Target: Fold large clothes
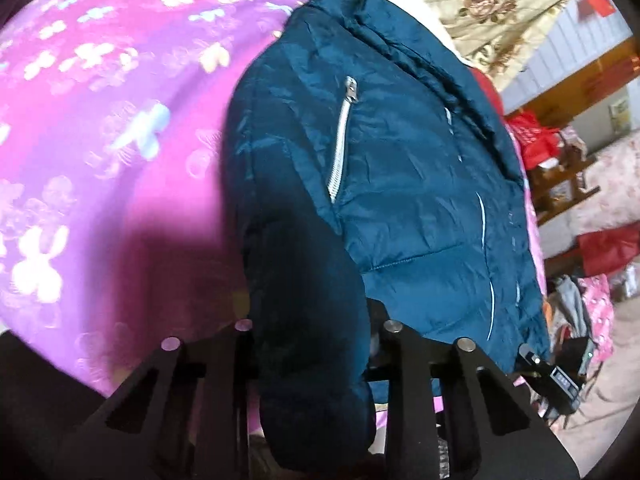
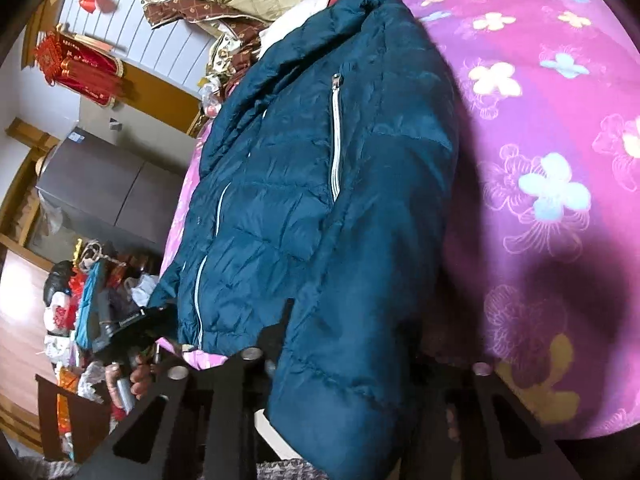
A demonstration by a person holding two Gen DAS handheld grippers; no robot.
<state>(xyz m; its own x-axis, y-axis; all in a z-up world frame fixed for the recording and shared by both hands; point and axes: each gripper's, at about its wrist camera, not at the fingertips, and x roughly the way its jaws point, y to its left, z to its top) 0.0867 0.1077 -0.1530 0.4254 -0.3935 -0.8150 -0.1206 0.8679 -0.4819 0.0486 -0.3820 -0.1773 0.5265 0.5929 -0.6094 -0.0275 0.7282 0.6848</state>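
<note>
closest to me, my left gripper has its black fingers clamped on the cuff end of the sleeve of the dark teal quilted puffer jacket; the padded cloth bulges between the jaws and hangs below them. my right gripper looks the same from its own camera: the sleeve fabric runs down between its fingers, so i judge it gripping the sleeve as well, though the far finger is partly hidden by shadow and cloth and i cannot see the contact cleanly.

a little further out, the jacket lies front up on the purple-pink bedspread with pale flower print. its body is spread fairly flat, the white chest pocket zipper facing up and the hem at the bed's edge. further still, the collar sits at the far end, towards the cream floral quilt piled at the head of the bed. beyond the bed's edge i see a cluttered room with red bags and a grey cabinet.

my reading of progress: early. the jacket is laid out, but no fold is finished in what i can see. this near sleeve is lifted off the bed and not yet laid across the chest. the other sleeve is out of sight, so i cannot tell its state. left to do, i think: bring this sleeve in, deal with the far one, then fold the body.
</note>
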